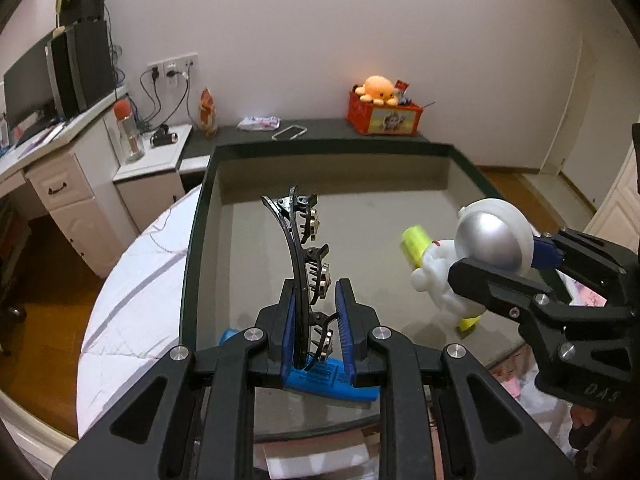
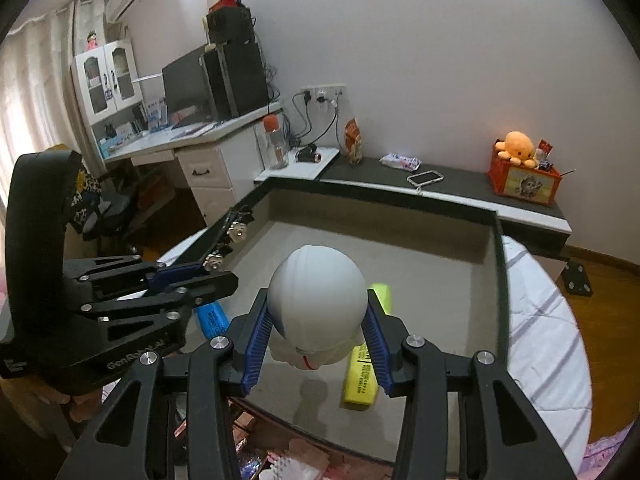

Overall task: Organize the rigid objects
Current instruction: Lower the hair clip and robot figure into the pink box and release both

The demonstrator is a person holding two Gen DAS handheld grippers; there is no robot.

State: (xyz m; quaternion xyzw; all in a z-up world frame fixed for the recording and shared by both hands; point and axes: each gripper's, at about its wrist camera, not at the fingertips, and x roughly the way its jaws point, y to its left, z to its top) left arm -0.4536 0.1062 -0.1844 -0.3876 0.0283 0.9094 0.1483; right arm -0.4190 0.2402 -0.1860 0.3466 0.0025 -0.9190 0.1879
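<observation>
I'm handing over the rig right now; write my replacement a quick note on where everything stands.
Left claw: shut on the black hair clip, held above the tray.
Right claw: shut on the white astronaut figurine, also above the tray.
Already lying in the tray: yellow highlighter and blue highlighter.
Left: set down the clip and figurine, presumably in the tray.

One hair clip (image 1: 298, 264); one astronaut figure (image 2: 318, 304); two highlighters (image 2: 362, 380); one tray (image 1: 320, 146).
</observation>
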